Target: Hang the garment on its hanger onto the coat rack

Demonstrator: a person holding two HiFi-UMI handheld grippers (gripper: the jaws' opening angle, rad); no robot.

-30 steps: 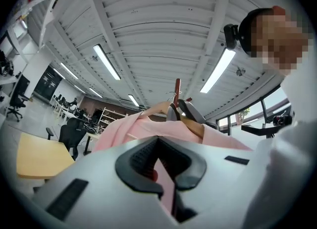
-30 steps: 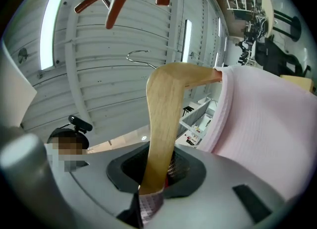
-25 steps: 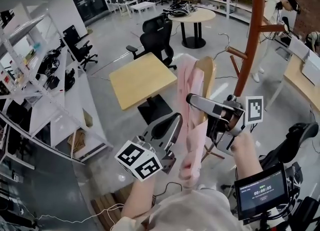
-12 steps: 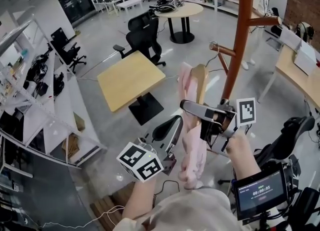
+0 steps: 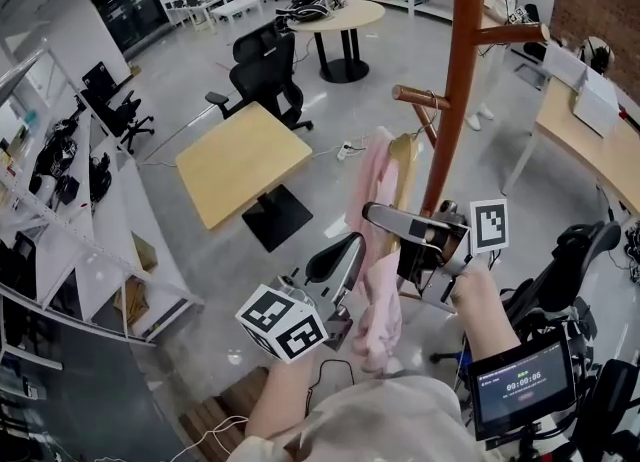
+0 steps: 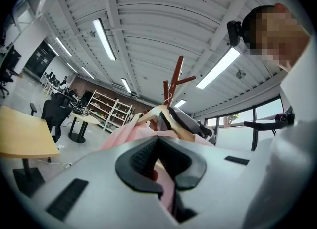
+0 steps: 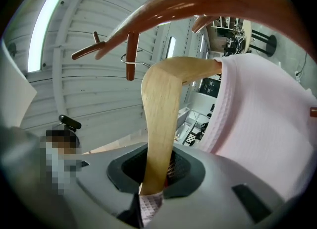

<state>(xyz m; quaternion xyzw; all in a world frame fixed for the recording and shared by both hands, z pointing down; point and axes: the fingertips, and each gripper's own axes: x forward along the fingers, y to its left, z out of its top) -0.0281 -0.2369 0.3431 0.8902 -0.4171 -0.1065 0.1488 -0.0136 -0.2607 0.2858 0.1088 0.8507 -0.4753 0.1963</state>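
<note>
A pink garment (image 5: pixel 370 200) hangs on a wooden hanger (image 5: pixel 403 165) close to the brown coat rack (image 5: pixel 455 70). My right gripper (image 5: pixel 400 240) is shut on the hanger's lower arm, which rises from its jaws as a pale wooden bar (image 7: pixel 158 104). The wire hook (image 7: pixel 132 60) sits right at a short peg of the rack (image 7: pixel 198 0); whether it rests on the peg I cannot tell. Below and to the left, my left gripper (image 5: pixel 345 255) is shut on the garment's lower folds, with pink cloth (image 6: pixel 124 134) bunched between its jaws.
A square wooden table (image 5: pixel 245 155) stands left of the rack, with a black office chair (image 5: pixel 265 60) and a round table (image 5: pixel 335 15) behind it. White shelving (image 5: pixel 60 220) lines the left. A desk (image 5: pixel 590 140) and a small screen (image 5: pixel 515 385) are at the right.
The hanger with the garment has moved up to the coat rack, and its hook now sits at the lower peg. Both grippers keep their hold.
</note>
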